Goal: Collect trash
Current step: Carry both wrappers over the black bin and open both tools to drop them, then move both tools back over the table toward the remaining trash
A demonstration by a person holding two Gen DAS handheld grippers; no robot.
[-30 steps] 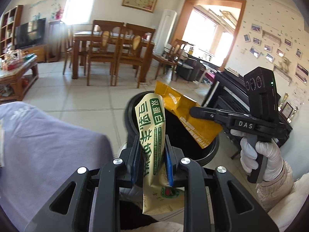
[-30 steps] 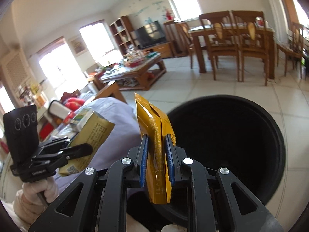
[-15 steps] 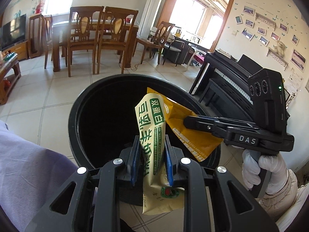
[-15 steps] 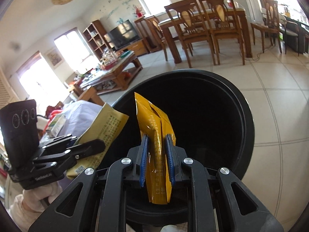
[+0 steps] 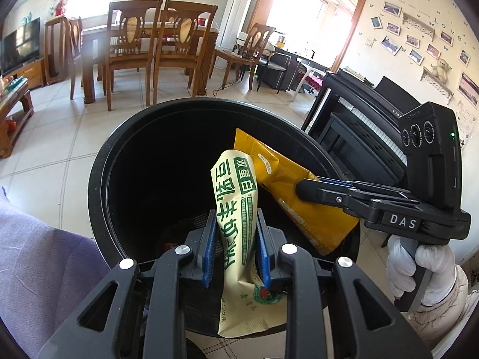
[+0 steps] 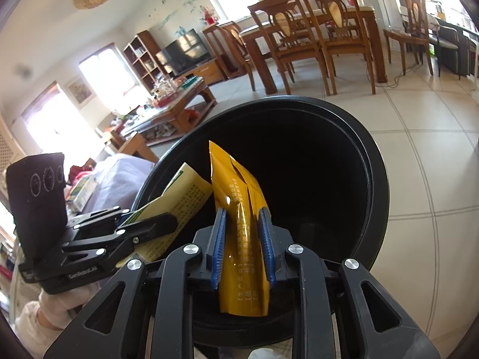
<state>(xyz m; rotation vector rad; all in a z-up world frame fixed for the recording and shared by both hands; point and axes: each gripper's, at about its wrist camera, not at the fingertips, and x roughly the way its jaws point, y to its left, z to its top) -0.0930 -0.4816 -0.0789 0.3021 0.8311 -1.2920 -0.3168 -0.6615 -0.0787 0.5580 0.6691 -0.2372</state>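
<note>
Cream wrapper (image 5: 236, 209) stands upright; yellow wrapper (image 6: 242, 224) likewise (perhaps tilted).

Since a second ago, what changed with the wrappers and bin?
Both tools swung in over the black bin, which now fills both views. The right tool has just been opening, the yellow wrapper between its pads. The left tool keeps the cream wrapper.

Bin (image 5: 101, 179) dead centre, both wrappers over its mouth, dining table (image 5: 149, 34) at twelve, piano (image 5: 365, 119) at two
</note>
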